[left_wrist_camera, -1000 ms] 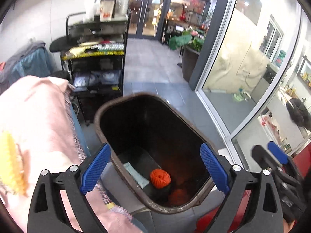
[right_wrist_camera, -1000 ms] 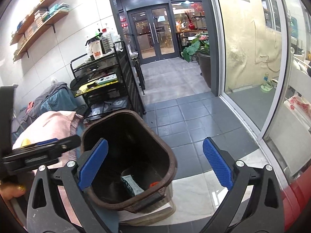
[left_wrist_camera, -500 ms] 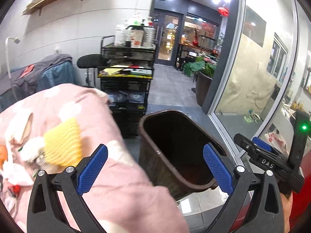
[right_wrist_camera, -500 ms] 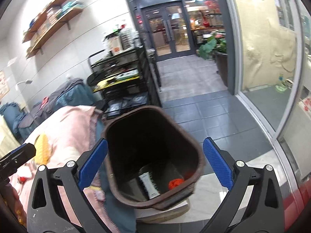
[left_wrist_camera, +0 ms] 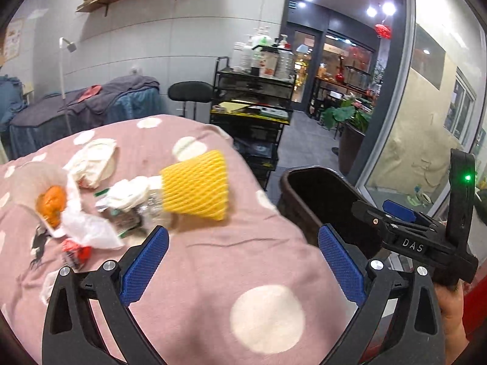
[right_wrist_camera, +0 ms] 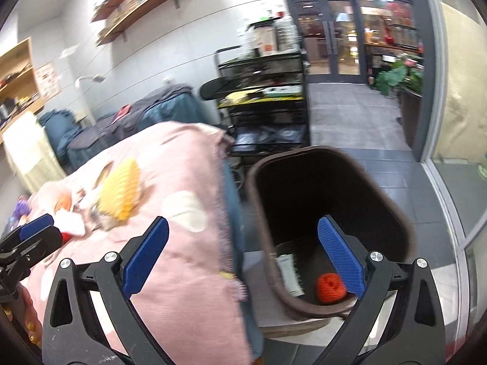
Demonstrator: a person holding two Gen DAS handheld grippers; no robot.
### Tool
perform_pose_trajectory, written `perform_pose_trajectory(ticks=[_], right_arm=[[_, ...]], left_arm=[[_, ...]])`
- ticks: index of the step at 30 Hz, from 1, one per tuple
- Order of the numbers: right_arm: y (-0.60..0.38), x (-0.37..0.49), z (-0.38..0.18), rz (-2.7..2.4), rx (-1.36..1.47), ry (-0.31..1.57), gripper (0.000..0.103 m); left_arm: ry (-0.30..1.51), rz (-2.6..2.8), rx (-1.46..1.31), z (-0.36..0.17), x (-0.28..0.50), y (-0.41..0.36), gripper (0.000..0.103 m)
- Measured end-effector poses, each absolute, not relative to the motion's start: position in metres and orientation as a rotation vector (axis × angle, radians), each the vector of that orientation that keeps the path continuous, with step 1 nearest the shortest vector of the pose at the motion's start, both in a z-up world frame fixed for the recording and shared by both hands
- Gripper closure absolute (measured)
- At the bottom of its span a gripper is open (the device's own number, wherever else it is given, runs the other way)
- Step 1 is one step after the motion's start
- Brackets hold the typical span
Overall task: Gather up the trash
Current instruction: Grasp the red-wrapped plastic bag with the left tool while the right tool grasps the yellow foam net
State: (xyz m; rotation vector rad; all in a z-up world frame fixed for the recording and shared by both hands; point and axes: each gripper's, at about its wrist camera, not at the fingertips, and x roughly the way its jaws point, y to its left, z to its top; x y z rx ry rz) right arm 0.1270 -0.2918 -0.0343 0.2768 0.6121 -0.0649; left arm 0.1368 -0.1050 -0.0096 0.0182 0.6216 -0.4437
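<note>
Both my grippers empty, jaws apart, between trash pile and bin

My left gripper (left_wrist_camera: 240,261) view, left of frame, shows a yellow foam net (left_wrist_camera: 196,190), orange peel (left_wrist_camera: 51,202) and wrappers on the pink blanket (left_wrist_camera: 213,273); only my right gripper (right_wrist_camera: 243,261) view, lower right, sees inside the brown bin (right_wrist_camera: 404,231): an orange net ball (right_wrist_camera: 330,289) and a white packet (right_wrist_camera: 289,273)

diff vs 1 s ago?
Left claw swung left, from over the bin to the pink blanket, now facing the yellow foam net. Right claw turned slightly left. Nothing taken hold of or let go. Unchanged: both claws open and empty, orange ball in the bin.
</note>
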Motion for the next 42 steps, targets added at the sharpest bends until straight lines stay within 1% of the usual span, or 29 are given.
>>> perform_pose_trajectory(ticks=[12,19,22,28,31,36,41,42], right_arm=[[-0.204,0.155,-0.034,0.161,0.192,0.687,0.006],[-0.159,0.167,-0.032,0.276,0.139,0.743,0.006],[-0.142,0.175,-0.034,0.306,0.104,0.771,0.006],[-0.122,0.198,-0.032,0.304,0.022,0.803,0.006],[-0.124,0.211,-0.03,0.283,0.023,0.812,0.006],[-0.135,0.237,-0.031,0.237,0.04,0.838,0.006],[-0.146,0.259,-0.035,0.21,0.061,0.863,0.006],[-0.148,0.262,-0.036,0.206,0.066,0.867,0.006]], left_arm=[[0.648,-0.229,-0.026,-0.033,0.118,-0.005,0.006],[0.703,-0.104,-0.091,-0.053,0.111,0.064,0.006],[0.723,-0.077,-0.093,-0.058,0.113,0.08,0.006],[0.755,-0.083,-0.102,-0.059,0.127,0.095,0.006],[0.749,-0.128,-0.078,-0.056,0.138,0.088,0.006],[0.812,-0.194,-0.087,-0.061,0.171,0.076,0.006],[0.848,-0.208,-0.101,-0.062,0.199,0.067,0.009],[0.855,-0.212,-0.098,-0.063,0.204,0.064,0.012]])
